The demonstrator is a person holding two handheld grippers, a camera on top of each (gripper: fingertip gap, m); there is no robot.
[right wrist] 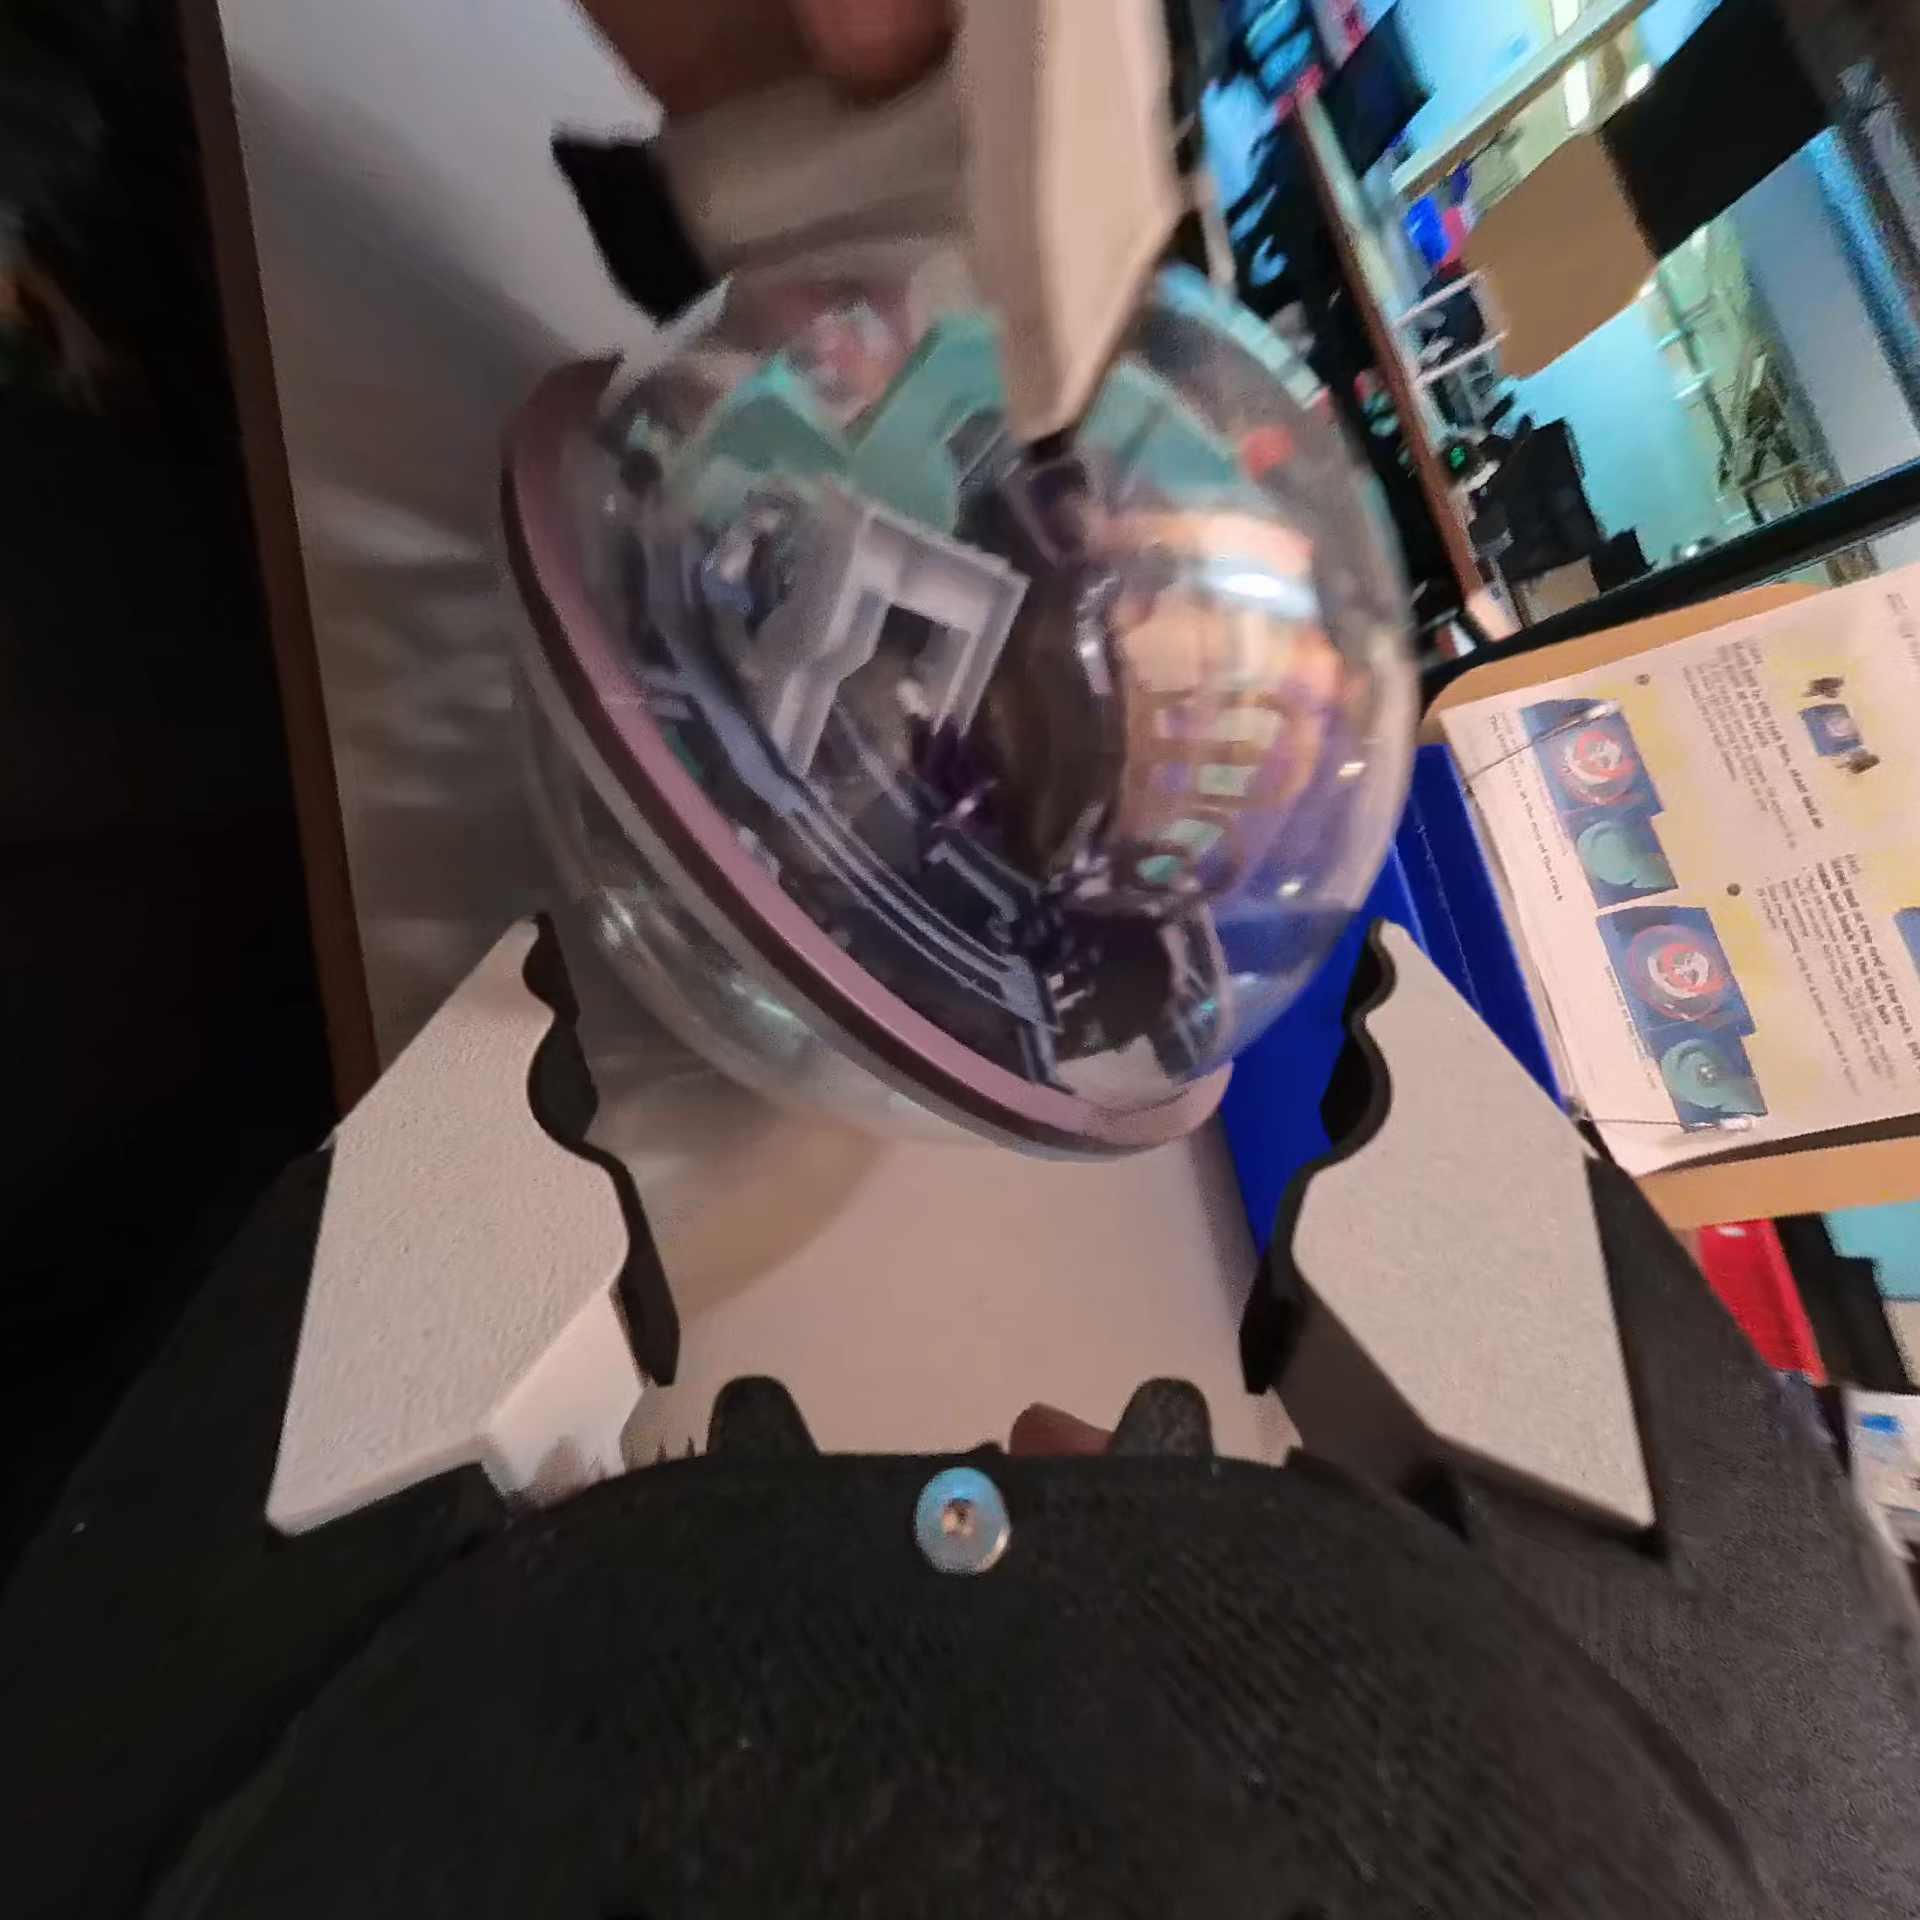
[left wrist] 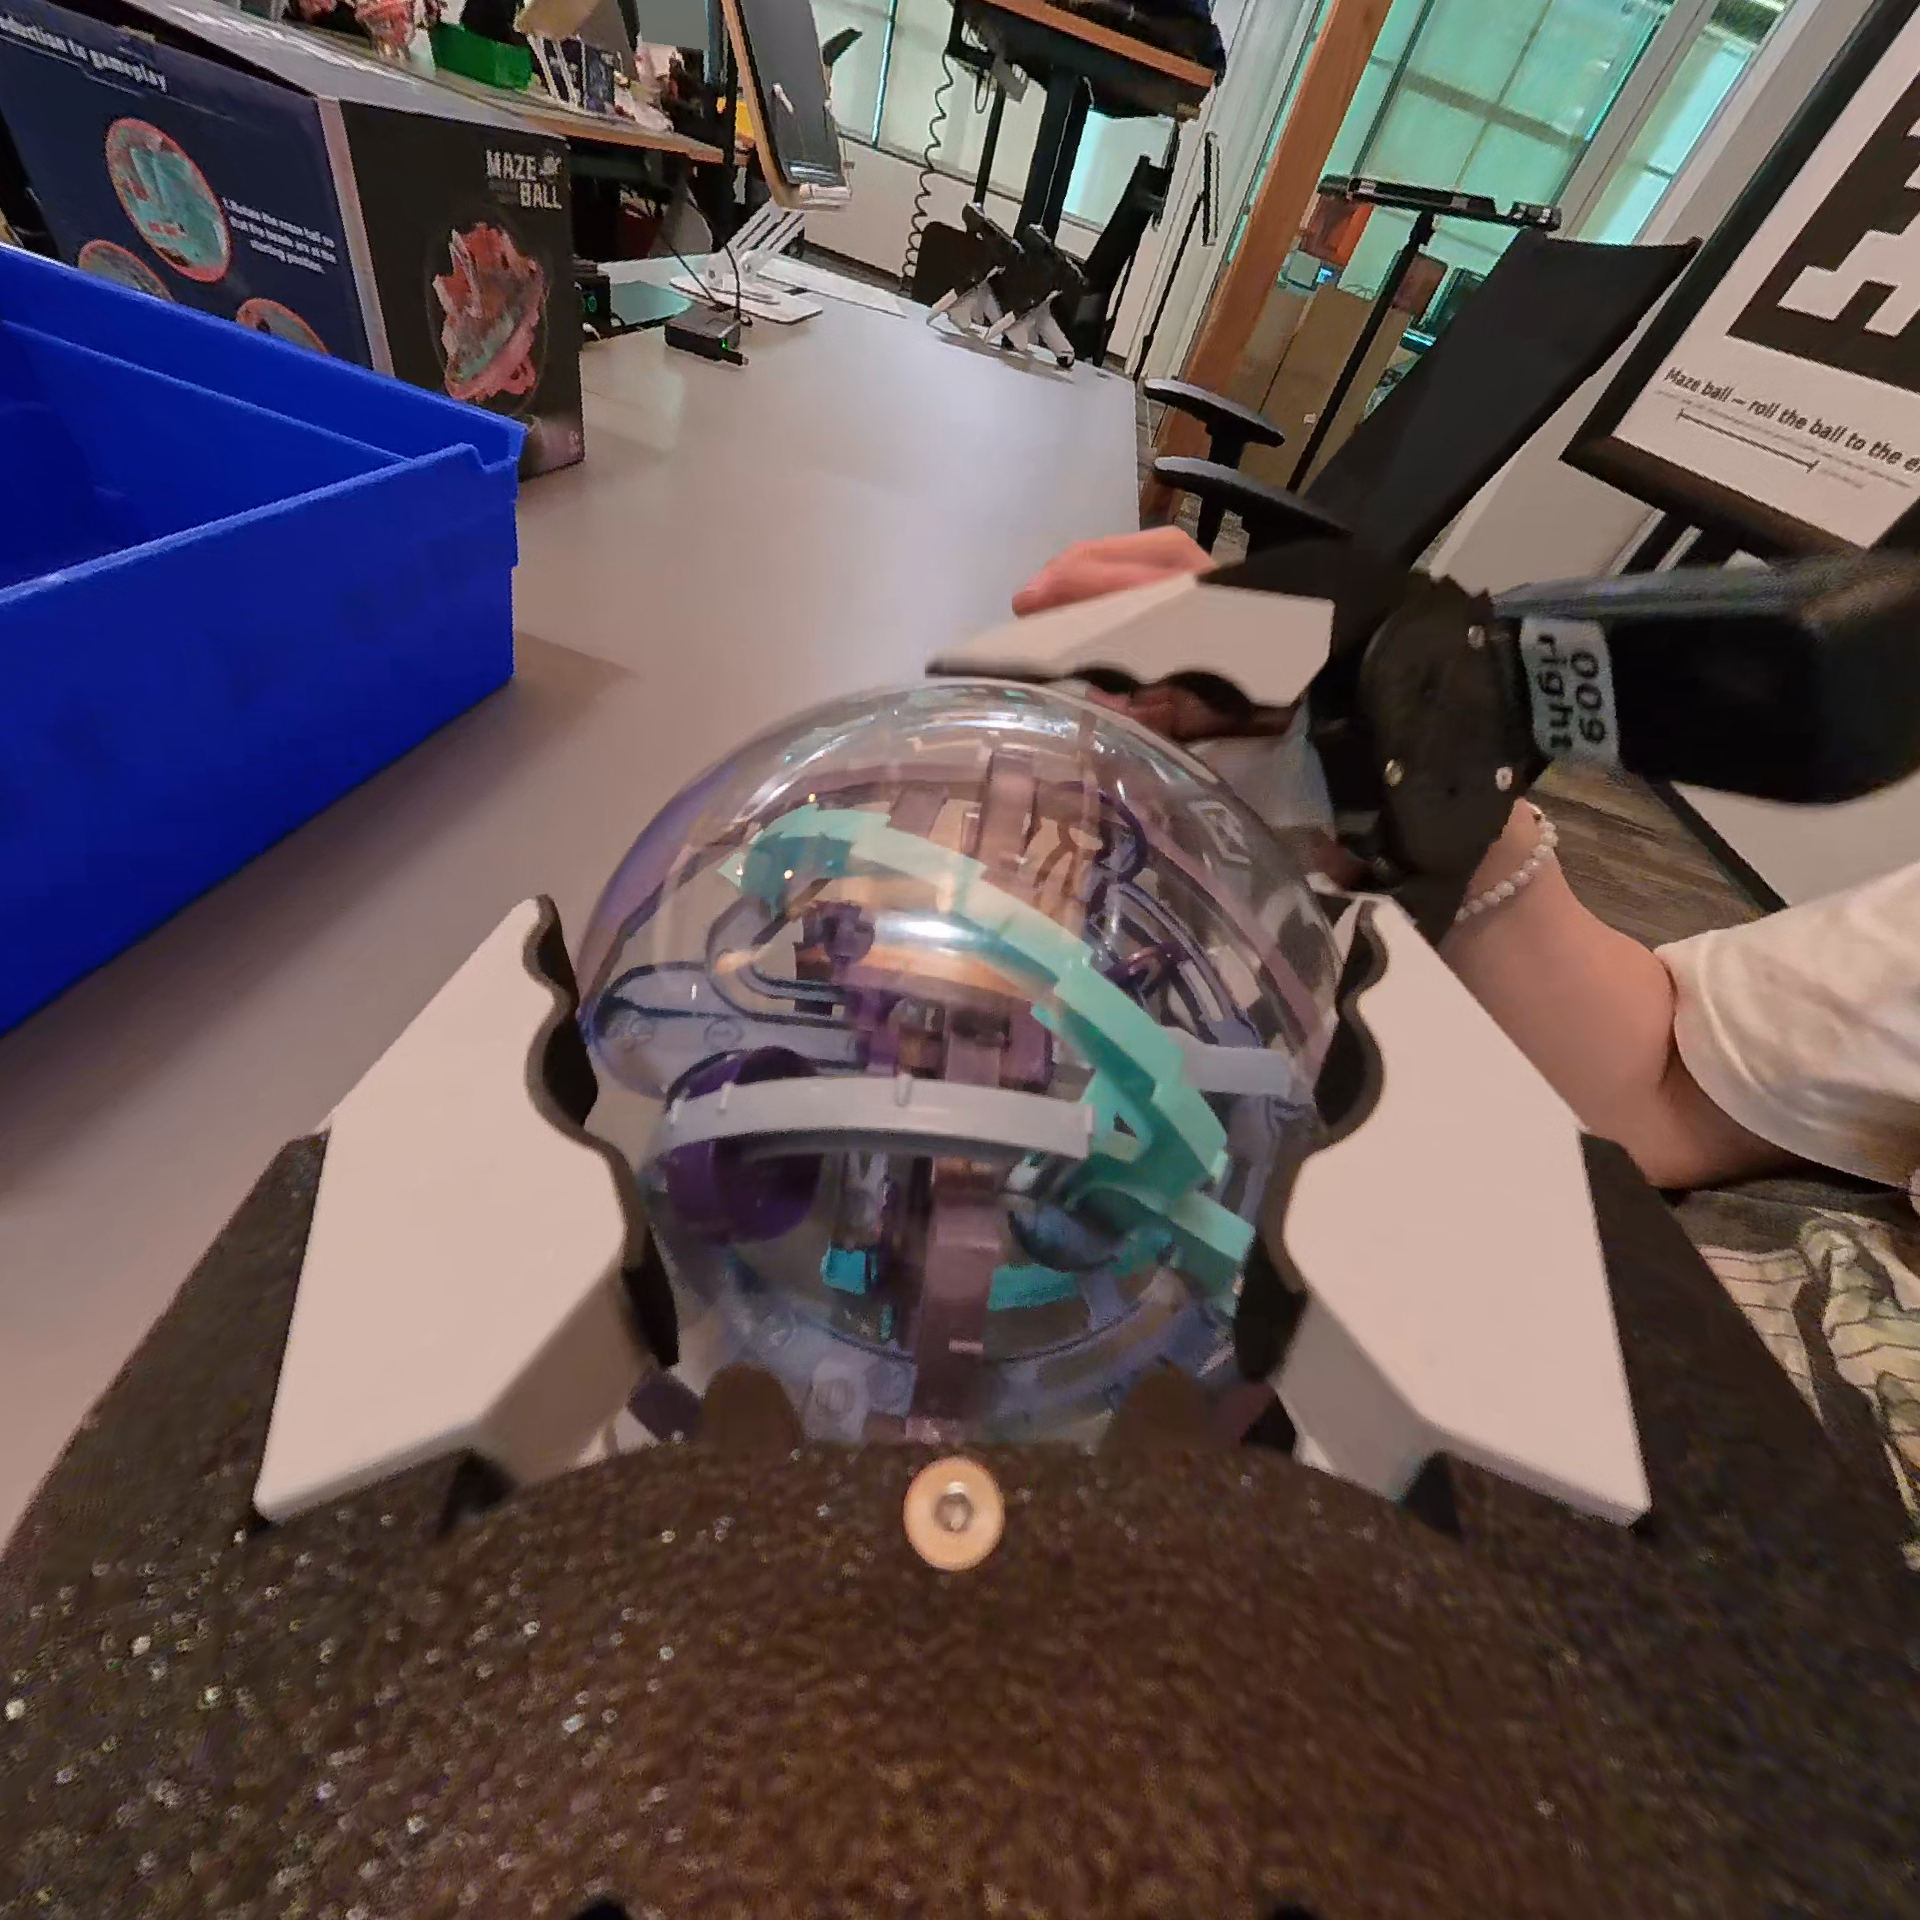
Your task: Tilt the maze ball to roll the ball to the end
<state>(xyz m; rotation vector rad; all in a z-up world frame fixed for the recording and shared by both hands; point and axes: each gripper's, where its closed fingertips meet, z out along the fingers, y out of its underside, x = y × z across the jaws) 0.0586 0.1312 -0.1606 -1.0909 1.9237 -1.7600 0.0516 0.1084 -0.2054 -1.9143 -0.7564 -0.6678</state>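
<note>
Maze ball (left wrist: 956, 1039): pinched in my left claw (left wrist: 956, 997); right claw (right wrist: 956, 1039) spread. Risk: smooth shell slips, rolls off.

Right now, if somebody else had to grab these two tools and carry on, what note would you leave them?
Left gripper: jaws closed on the maze ball, one finger against each side of the clear shell, holding it above the grey table.
Right gripper: jaws open, just short of the ball, not gripping it.
Nearby: blue bin and the toy's box at the left.
Done: ball is lifted and held.
Left: tilt it to roll the small ball along the track to the end. I cannot make out where that small ball sits; find it first.
</note>
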